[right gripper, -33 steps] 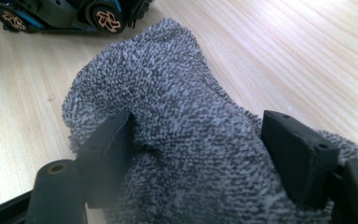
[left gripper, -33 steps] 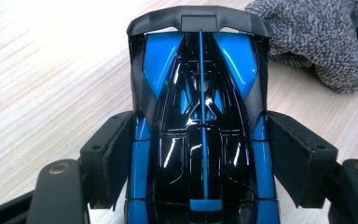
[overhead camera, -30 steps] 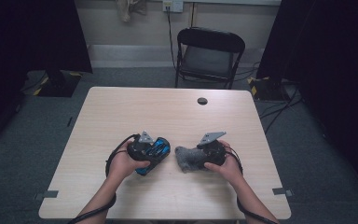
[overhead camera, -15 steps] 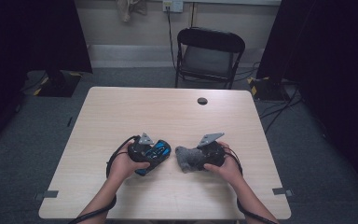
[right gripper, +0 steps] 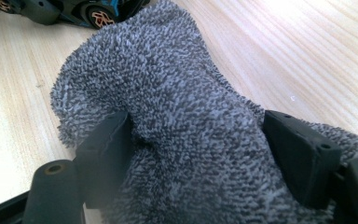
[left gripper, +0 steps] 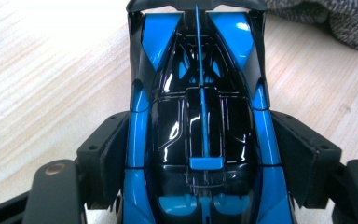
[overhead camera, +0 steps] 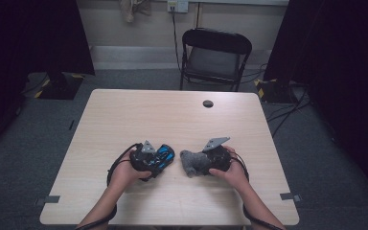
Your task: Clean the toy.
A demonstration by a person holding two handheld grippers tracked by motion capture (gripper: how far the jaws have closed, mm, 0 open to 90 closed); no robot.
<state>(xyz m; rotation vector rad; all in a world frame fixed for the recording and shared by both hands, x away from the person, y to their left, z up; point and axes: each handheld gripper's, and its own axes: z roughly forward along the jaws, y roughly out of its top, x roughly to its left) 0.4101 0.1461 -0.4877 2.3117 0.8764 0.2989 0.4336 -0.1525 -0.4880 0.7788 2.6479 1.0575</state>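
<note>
Between the jaws of my left tongs (left gripper: 200, 154) sits a glossy blue-and-black toy race car (left gripper: 200, 116), nose pointing away from me; the pads press against both of its flanks, so I read this as a firm grip on the car. From the high view the left tongs (overhead camera: 159, 158) lie low on the pale wooden surface (overhead camera: 172, 120), with the car (overhead camera: 164, 154) poking out toward the right tongs (overhead camera: 196, 163).

My right tongs (right gripper: 196, 154) are clamped on a grey, nubbly terry cloth (right gripper: 168, 116), bunched up thick between the two black jaws; the pads sink into its pile on either side. The cloth bulges forward past the jaw tips and rests on the surface (right gripper: 307, 56). Just beyond its far edge, in the right gripper view, I can see a wheel and the dark underside of the car (right gripper: 74, 11), near the cloth; I cannot tell whether they touch.

Seen from above, the cloth (overhead camera: 191, 163) lies between the two tongs, just beside the car. Well beyond both tongs, at the far edge of the surface, there is a small dark round grommet (overhead camera: 208, 103), and past that a black folding chair (overhead camera: 215, 57) on the floor.
</note>
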